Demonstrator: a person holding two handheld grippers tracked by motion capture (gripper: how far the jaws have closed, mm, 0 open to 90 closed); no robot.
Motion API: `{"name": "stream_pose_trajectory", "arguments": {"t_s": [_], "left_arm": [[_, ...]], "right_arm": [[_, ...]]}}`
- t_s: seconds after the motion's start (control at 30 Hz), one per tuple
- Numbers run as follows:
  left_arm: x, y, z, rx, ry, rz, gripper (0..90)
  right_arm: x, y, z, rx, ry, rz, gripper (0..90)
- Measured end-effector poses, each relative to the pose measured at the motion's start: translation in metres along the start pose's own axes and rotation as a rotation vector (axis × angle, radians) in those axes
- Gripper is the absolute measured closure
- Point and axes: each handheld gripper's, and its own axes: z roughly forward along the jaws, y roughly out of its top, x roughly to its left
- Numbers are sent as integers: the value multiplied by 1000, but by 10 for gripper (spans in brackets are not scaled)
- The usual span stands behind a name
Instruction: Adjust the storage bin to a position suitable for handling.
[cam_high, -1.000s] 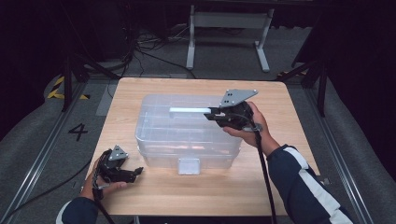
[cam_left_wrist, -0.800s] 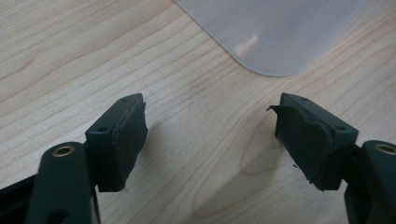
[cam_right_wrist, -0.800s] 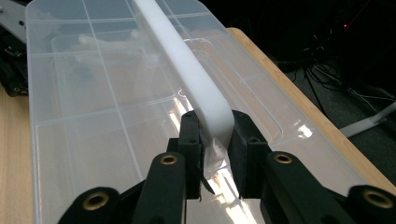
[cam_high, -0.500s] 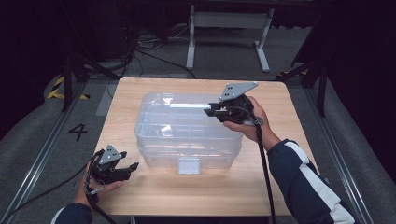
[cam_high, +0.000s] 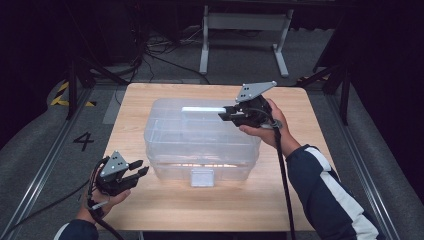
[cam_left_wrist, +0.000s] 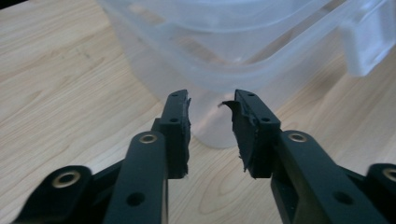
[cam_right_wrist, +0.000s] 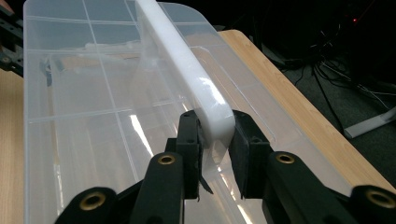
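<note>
The clear plastic storage box (cam_high: 200, 142) sits in the middle of the wooden table (cam_high: 165, 210), its long side running across in front of you and its small white latch (cam_high: 202, 176) facing your edge. A white handle (cam_high: 202, 110) runs along the top of its see-through lid (cam_high: 165, 122), and ribs in the lid divide it into squares, as the right gripper view shows.

Your right gripper (cam_high: 224, 114) reaches in from the right side of the box and is clamped on the end of that handle — in the right gripper view its two black jaws press against either side of the rounded white tip (cam_right_wrist: 217, 122). Your right hand (cam_high: 267, 127) holds it above the lid, the grey three-cornered plate (cam_high: 255, 90) tilted up on top.

Your left gripper (cam_high: 136, 170) is off the box, near its front left corner and pointing at it. Its jaws have just been closing, and they hold nothing: in the left gripper view a gap shows between them, with only the box's rounded corner (cam_left_wrist: 212, 126) and the table beyond. Your left hand (cam_high: 102, 197) holds it near the table's front left edge.

Around the table lies grey floor (cam_high: 45, 150) with a painted number four (cam_high: 83, 141), and cables (cam_high: 150, 52) trail in the dark behind.
</note>
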Motion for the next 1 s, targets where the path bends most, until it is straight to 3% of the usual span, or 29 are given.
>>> {"name": "stream_pose_trajectory", "arguments": {"t_s": [0.17, 0.4, 0.47, 0.67, 0.87, 1.0], "left_arm": [[-2, 7, -4, -59, -20, -11, 793], [-4, 16, 3, -68, 4, 10, 835], [-3, 16, 4, -84, 2, -11, 845], [-2, 17, 5, -86, 9, -16, 862], [-2, 17, 5, -84, 22, -4, 868], [-2, 18, 5, -79, 26, 7, 869]], "right_arm": [[-3, 2, 0, -2, 0, 4, 752], [-5, 4, 0, 1, 3, 7, 749], [-5, 4, 0, 0, 3, 7, 748], [-5, 4, 0, -1, 2, 5, 746], [0, 1, -5, -18, -61, -8, 662], [1, -2, -11, -41, -72, -3, 641]]}}
